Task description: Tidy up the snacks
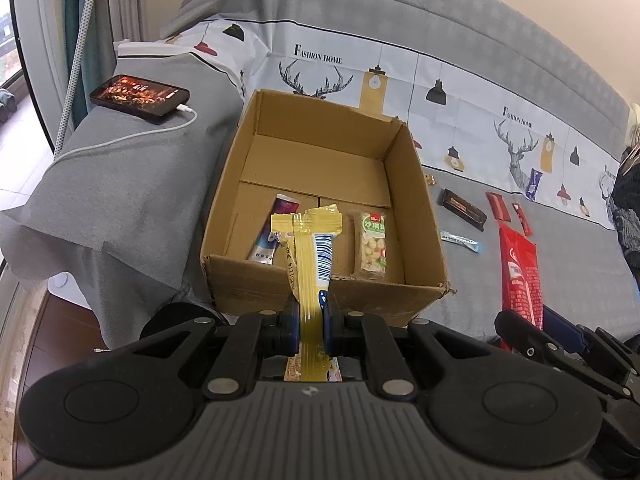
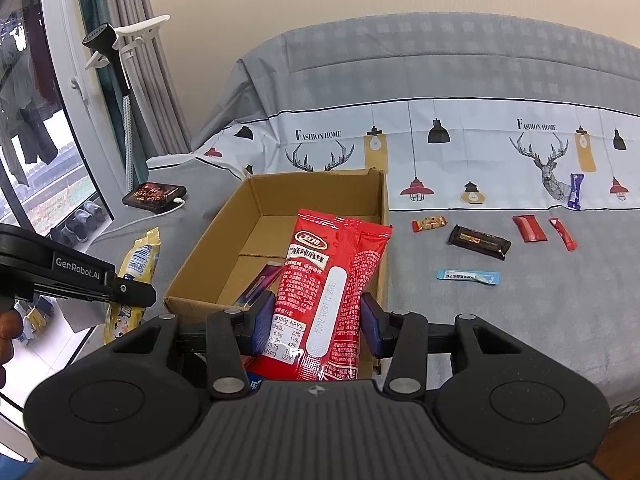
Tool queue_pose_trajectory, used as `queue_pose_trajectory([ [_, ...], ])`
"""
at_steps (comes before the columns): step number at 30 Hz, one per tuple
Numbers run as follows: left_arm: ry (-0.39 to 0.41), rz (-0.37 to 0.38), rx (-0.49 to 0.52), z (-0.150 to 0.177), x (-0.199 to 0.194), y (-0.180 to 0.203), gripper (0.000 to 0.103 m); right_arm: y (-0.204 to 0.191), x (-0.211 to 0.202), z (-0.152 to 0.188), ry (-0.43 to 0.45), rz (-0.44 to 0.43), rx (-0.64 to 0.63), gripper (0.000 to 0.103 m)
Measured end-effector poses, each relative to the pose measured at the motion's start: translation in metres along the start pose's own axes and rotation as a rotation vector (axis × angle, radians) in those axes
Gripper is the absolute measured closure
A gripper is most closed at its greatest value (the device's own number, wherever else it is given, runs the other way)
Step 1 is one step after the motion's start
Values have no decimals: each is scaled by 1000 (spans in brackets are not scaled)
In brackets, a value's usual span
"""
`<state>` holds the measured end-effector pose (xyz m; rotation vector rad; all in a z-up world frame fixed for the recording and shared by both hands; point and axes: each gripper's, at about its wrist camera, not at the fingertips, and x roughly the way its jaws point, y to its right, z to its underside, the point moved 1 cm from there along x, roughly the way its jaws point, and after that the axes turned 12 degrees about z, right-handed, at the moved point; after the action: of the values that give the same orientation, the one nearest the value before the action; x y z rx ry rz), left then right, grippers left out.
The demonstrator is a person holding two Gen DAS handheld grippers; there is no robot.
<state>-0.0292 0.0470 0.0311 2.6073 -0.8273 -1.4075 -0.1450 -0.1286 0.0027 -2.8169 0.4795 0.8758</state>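
My left gripper point(image 1: 311, 322) is clamped on a yellow packet point(image 1: 312, 256), held above the near wall of the cardboard box point(image 1: 416, 184). My right gripper point(image 2: 316, 322) clamps a red packet point(image 2: 326, 292) over the box's near right corner; 2 snacks lie inside.

Right claw point(image 2: 316, 322) clamped on a red snack packet point(image 2: 328, 292) before an open cardboard box point(image 2: 280, 240).

At nine o'clock the left claw point(image 2: 132, 294) grips a yellow packet point(image 2: 138, 264) just beside the box. On the grey bed cover point(image 2: 500, 320) toward two o'clock lie small loose snacks: a dark bar point(image 2: 479, 242), a blue sachet point(image 2: 468, 277) and two red packets point(image 2: 529, 228).
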Motion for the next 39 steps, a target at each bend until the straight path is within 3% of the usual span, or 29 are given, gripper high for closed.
queue_pose_trajectory([
  [23,-31,-1,-24,-19,25,-12,91,-10,30,-8,-63,25,-24,56],
  [39,0,-16,-38,-72,53,-26,91,-24,80,-35,-93,1,-44,56],
])
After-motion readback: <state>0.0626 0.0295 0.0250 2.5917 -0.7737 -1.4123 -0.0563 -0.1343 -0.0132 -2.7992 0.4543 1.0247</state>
